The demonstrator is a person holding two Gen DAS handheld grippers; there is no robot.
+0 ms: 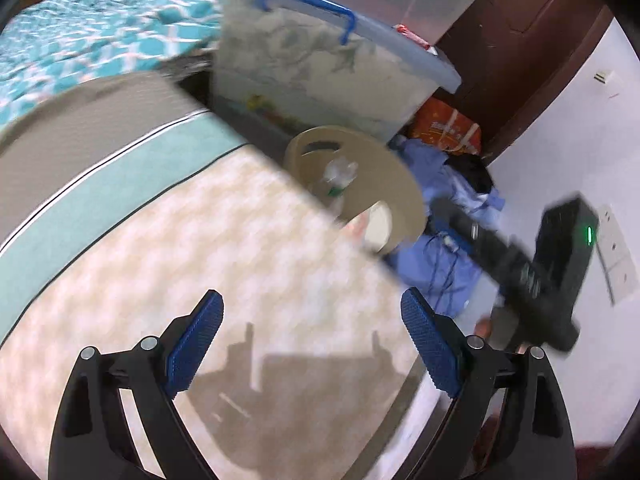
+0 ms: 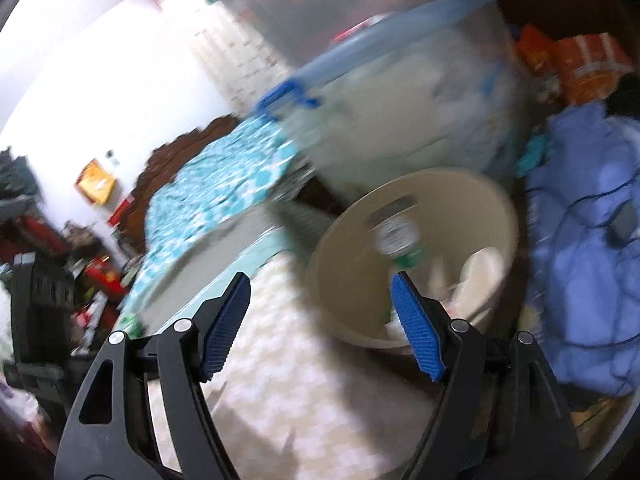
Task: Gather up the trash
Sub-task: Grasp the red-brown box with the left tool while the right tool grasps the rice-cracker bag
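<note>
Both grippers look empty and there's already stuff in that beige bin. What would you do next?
Probably turn away to look for more trash. The left gripper and right gripper are open and hold nothing, and the bin already holds a bottle; no loose trash shows on the mattress.

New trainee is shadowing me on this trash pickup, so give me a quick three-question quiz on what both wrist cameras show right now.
1. True or false: the left tongs grip a bottle.
2. Where does the clear plastic bottle lie: A) on the bed, B) inside the beige bin, C) on the blue cloth pile?
3. What colour is the storage box's handle?

Key: 1 false, both tongs open and empty; 2 B; 3 blue.
</note>
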